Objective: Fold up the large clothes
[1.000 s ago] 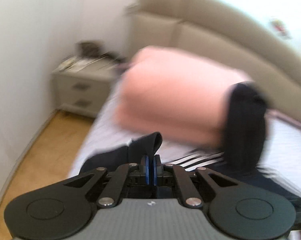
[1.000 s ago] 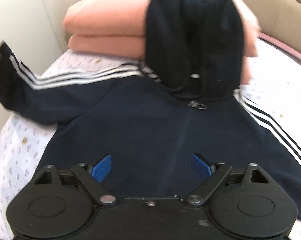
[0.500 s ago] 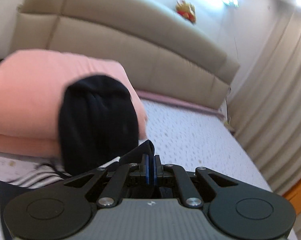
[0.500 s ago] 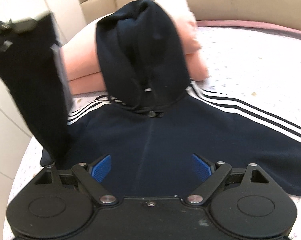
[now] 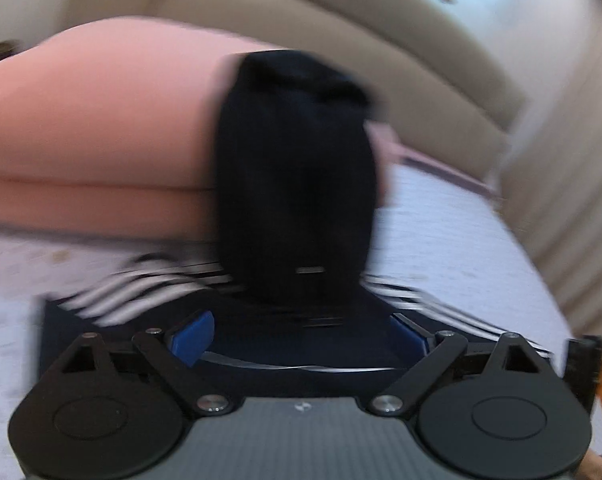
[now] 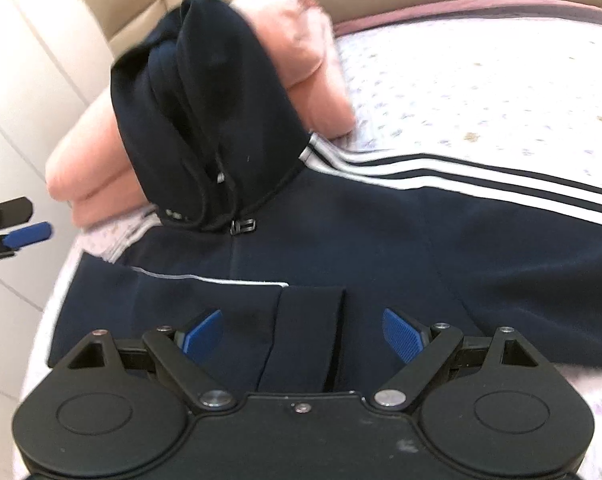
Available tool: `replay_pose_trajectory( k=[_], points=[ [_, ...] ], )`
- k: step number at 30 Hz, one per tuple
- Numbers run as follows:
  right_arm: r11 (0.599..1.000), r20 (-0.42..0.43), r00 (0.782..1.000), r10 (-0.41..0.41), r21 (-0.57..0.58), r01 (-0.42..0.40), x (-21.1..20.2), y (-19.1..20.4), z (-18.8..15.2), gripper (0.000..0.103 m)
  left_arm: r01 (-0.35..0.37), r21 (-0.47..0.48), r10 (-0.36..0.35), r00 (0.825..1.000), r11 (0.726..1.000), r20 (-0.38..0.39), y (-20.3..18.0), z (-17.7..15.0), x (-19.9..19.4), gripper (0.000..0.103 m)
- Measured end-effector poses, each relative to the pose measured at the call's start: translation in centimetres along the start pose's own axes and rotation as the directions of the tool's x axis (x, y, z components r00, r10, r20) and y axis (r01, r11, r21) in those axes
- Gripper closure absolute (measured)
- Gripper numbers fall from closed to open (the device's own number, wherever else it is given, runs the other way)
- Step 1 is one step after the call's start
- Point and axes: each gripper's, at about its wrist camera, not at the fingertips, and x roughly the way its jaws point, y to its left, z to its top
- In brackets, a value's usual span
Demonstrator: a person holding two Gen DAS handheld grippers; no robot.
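Observation:
A dark navy hooded jacket (image 6: 381, 240) with white sleeve stripes lies on the bed. Its hood (image 6: 205, 120) rests up against a folded pink blanket (image 6: 301, 52). One sleeve (image 6: 205, 308) lies folded across the jacket's front, its cuff near the middle. The other sleeve (image 6: 501, 184) stretches out to the right. My left gripper (image 5: 301, 332) is open and empty just above the jacket; it also shows at the left edge of the right wrist view (image 6: 21, 236). My right gripper (image 6: 301, 334) is open and empty over the folded sleeve. The left wrist view is blurred.
The bed has a pale patterned sheet (image 6: 481, 80) and a beige padded headboard (image 5: 341, 12). The pink blanket (image 5: 101, 120) fills the head of the bed on the left. Curtains (image 5: 573, 160) hang at the right; a white wall (image 6: 13, 80) runs along the left.
My left gripper carried the sleeve over the jacket's front, opened and let it go. The sleeve now lies folded across the chest. My right gripper stayed open and shifted its view slightly.

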Motion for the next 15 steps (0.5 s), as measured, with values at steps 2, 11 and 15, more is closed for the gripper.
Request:
replay_pose_trajectory(
  k=[2, 11, 15],
  points=[
    [0.997, 0.0, 1.0, -0.015, -0.072, 0.015, 1.8, 0.7, -0.1, 0.0, -0.069, -0.043, 0.069, 0.998, 0.997, -0.004, 4.3, -0.2, -0.2, 0.008],
    [0.95, -0.056, 0.989, -0.135, -0.291, 0.113, 6.5, 3.0, -2.1, 0.0, -0.068, -0.31, 0.047, 0.996, 0.948, -0.073, 17.5, -3.5, 2.5, 0.01],
    [0.945, -0.034, 0.988, -0.152, -0.297, 0.135, 5.7, 4.2, -1.9, 0.092, -0.054, -0.362, 0.049, 0.999, 0.931, -0.023, 19.1, -4.0, 4.2, 0.013]
  ],
)
